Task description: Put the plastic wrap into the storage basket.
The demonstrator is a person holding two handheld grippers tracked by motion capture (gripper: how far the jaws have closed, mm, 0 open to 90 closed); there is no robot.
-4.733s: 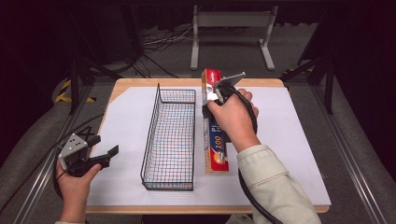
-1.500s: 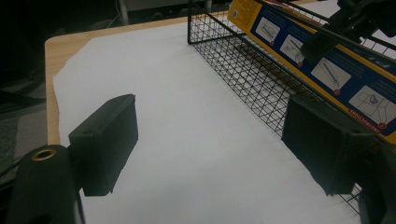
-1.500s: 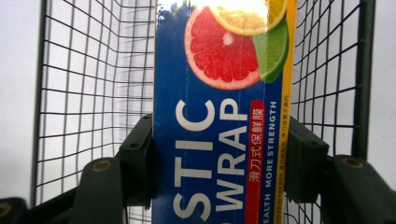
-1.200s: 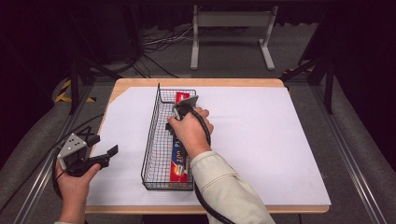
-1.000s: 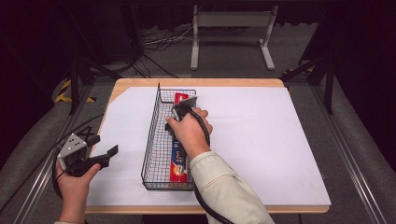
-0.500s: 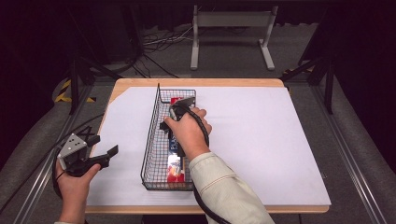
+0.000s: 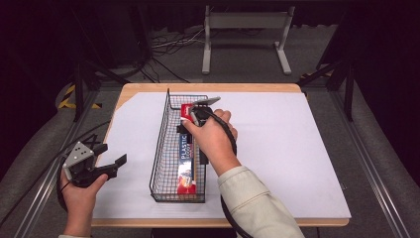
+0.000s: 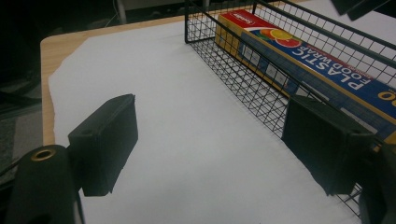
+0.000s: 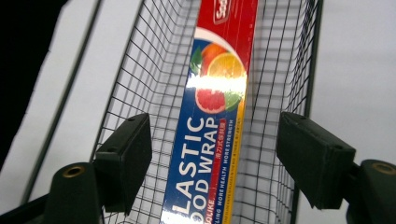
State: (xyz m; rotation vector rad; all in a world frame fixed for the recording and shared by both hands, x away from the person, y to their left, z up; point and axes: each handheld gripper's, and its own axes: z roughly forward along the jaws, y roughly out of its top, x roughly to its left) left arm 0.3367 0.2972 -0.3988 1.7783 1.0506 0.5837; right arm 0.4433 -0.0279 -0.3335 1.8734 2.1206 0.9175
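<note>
A long red and blue box of plastic food wrap [image 7: 187, 158] lies lengthwise inside the black wire basket [image 7: 159, 148] at mid-table. My right gripper [image 7: 192, 118] hovers over the box's far half, a hand hiding most of it. In the right gripper view the jaws stand wide apart around the gripper's midpoint [image 9: 212, 158], with the box [image 9: 219, 84] below them and untouched inside the basket [image 9: 154, 70]. My left gripper [image 7: 111, 154] rests at the table's front left, open [image 8: 215, 140] and holding nothing, and looks toward the basket [image 8: 233, 60] and box [image 8: 303, 51].
White paper [image 7: 287, 148] covers the wooden table [image 7: 148, 89]. Both sides of the basket are bare paper. A metal stand [image 7: 245, 29] and cables lie on the floor beyond the far edge.
The right gripper carried the box from the table right of the basket into the basket, set it down and opened off it. The left gripper stayed put.
</note>
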